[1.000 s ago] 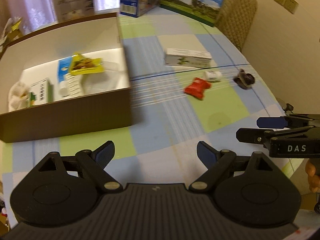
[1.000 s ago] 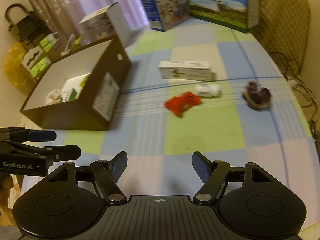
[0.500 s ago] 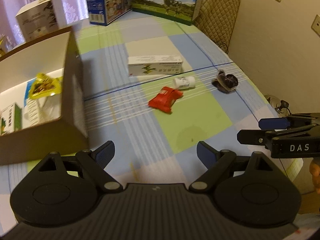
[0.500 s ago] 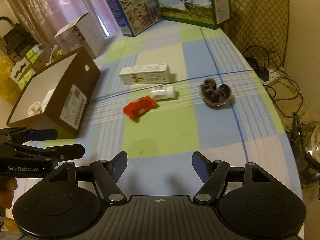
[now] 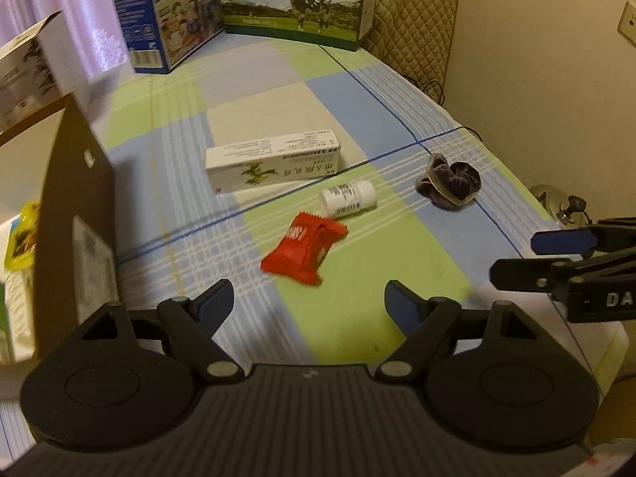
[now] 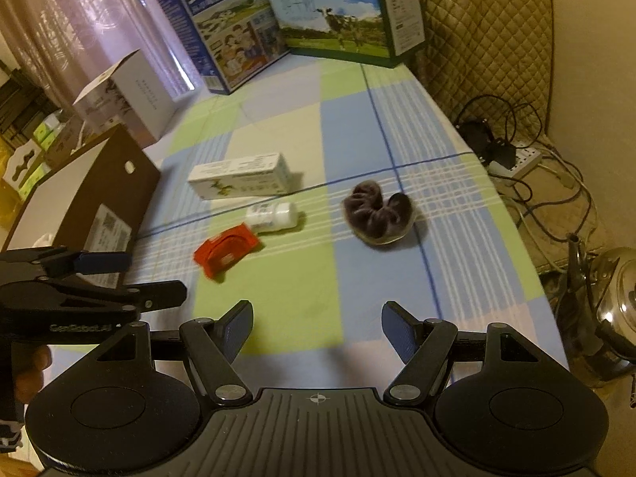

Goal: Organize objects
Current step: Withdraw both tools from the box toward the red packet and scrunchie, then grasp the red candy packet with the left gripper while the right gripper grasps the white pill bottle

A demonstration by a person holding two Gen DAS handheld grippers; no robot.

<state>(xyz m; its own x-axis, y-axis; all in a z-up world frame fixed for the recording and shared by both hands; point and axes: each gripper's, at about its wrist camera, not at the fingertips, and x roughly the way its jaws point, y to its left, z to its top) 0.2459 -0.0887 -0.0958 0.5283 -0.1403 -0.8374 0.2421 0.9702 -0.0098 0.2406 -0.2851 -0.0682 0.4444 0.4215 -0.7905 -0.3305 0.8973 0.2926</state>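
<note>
Near the middle of both wrist views, four loose items lie on the checked tablecloth (image 5: 357,91). Lowest of them is a red snack packet (image 5: 303,252), lying flat on a green square. Just above and right of it, almost touching, a small white pill bottle (image 5: 349,198) lies on its side. Above that, a long white carton with a green plant print (image 5: 274,163) lies on its long side. Right of the bottle, apart from it, sits a dark purple scrunchie (image 5: 449,180), bunched up on a clear wrapper.

At the left edge of the left wrist view stands a brown cardboard box (image 5: 79,198), open at the top; a yellow packet (image 5: 22,238) and other items partly show inside it. A white box (image 5: 31,75) stands behind it at upper left. Along the top of the frame, a blue milk carton case (image 5: 171,12) and a green one with a cow picture (image 5: 294,0) stand upright, with a quilted chair back (image 5: 413,20) at upper right.

At the bottom of its own view, the left gripper (image 5: 308,302) hovers over the cloth with jaws wide apart and nothing between them. Likewise the right gripper (image 6: 317,328) stands spread and empty, above the near table edge.
</note>
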